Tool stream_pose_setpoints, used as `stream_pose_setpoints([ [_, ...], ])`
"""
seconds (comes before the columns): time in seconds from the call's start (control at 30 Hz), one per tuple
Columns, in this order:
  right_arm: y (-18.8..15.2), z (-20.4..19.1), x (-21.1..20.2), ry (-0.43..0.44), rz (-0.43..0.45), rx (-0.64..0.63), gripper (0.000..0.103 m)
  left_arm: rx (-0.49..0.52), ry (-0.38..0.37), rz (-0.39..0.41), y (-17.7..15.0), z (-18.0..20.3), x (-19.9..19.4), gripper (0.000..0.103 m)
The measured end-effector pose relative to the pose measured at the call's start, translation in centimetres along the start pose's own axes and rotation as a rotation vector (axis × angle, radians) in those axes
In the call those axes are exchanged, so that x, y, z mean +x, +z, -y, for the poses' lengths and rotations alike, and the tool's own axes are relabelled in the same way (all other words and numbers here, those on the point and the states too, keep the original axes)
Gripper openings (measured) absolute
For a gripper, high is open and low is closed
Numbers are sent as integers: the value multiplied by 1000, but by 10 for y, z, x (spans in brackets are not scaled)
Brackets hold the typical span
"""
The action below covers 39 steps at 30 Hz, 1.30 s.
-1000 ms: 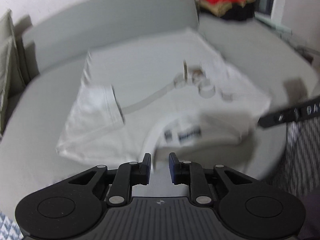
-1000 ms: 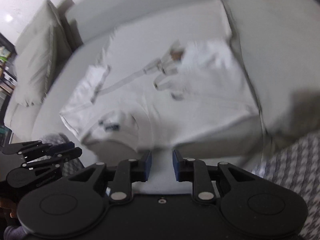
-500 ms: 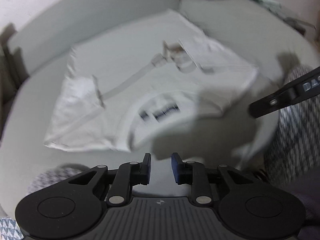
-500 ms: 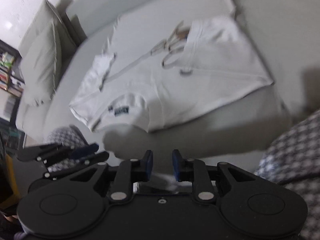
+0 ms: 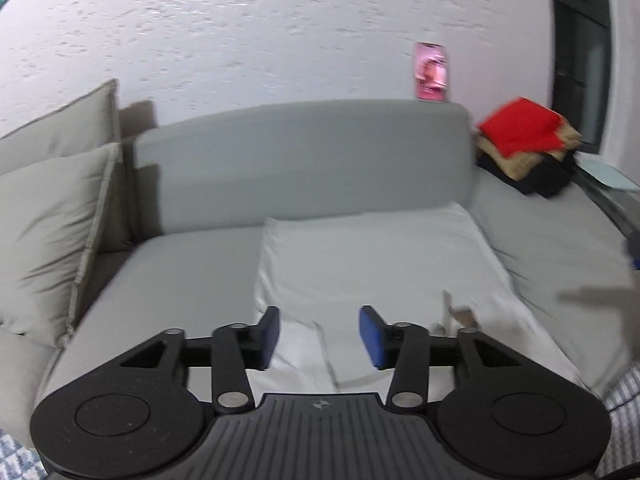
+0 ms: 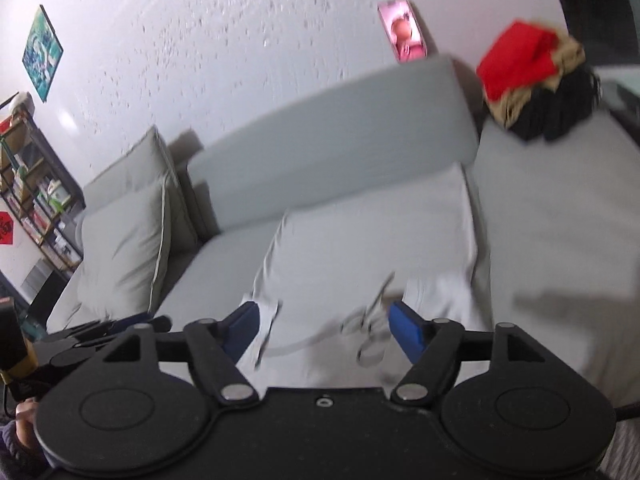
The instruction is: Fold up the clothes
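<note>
1. Locate the white garment (image 5: pixel 372 264). It lies flat on the grey sofa seat (image 5: pixel 172 280), ahead of and below both of your grippers, its far edge close to the sofa backrest (image 5: pixel 304 160).
2. Check the left gripper (image 5: pixel 320 332). Its jaws have just been opening and now stand partly apart. Nothing is between the blue pads (image 5: pixel 370 336); the cloth is seen through the gap but lies below, not gripped.
3. Check the right gripper (image 6: pixel 326 328). Its jaws have just been opening and now stand wide. Nothing is clamped; the garment (image 6: pixel 372 240) shows through the gap, lying on the seat.
4. Note that the left gripper (image 6: pixel 108 326) appears at the lower left of the right wrist view, beside the right gripper.
5. Inspect the garment. It is white, spread as a rough rectangle, with a folded-over sleeve edge (image 6: pixel 266 320) and a printed design (image 6: pixel 368 324), blurred, near the front.
6. Note the surroundings: grey cushions (image 5: pixel 52 236) on the left, a stack of red, tan and black clothes (image 5: pixel 528 144) at the far right.
</note>
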State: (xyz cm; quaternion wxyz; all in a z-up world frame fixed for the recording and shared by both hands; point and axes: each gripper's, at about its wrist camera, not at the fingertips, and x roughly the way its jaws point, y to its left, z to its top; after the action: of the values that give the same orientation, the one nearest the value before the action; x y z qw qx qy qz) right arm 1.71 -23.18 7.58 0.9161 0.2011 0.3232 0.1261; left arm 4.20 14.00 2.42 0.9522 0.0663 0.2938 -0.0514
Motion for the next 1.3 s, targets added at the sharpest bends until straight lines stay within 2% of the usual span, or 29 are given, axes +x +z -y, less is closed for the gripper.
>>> stream_pose_setpoints([
  [0.03,8,2,2,-3,14,1,78,-7,16,4,7,-4,4,53],
  [0.1,24,4,7,-7,36,3,79,-13,45,7,19,-9,15,76],
  [0.2,46,7,16,-11,58,4,79,-2,92,0,33,-19,33,84],
  [0.37,77,17,42,-11,70,63,80,9,152,-25,52,-32,68,90],
  [0.47,93,23,56,-14,90,78,81,-9,155,-31,62,-40,87,92],
  [0.5,97,25,61,-17,96,81,86,-18,152,-35,65,-43,94,94],
  [0.53,102,27,66,-20,102,84,96,-27,150,-41,67,-46,101,94],
  [0.57,106,30,71,-24,108,86,100,-32,151,-50,69,-49,110,94],
  [0.67,118,38,89,-42,117,82,102,-49,143,-78,73,-60,143,94],
  [0.7,122,42,96,-45,118,80,102,-64,127,-89,73,-66,156,91],
  [0.77,129,53,113,-42,114,93,99,-113,103,-127,72,-78,182,82],
  [0.8,132,60,122,-39,109,104,92,-138,97,-146,71,-84,194,71],
  [0.83,134,68,132,-39,103,118,80,-154,100,-157,70,-88,206,67],
  [0.87,137,76,143,-46,93,138,73,-170,103,-167,69,-92,217,62],
  [0.93,140,93,165,-63,67,184,47,-194,111,-178,67,-98,240,56],
  [1.0,142,111,188,-63,49,223,41,-214,114,-187,66,-103,262,50],
  [1.07,143,129,210,-76,39,258,41,-207,120,-196,64,-102,284,51],
  [1.2,143,170,256,-131,3,331,42,-210,125,-264,57,-96,323,54],
  [1.3,139,194,285,-177,-34,381,43,-220,84,-267,52,-88,334,62],
])
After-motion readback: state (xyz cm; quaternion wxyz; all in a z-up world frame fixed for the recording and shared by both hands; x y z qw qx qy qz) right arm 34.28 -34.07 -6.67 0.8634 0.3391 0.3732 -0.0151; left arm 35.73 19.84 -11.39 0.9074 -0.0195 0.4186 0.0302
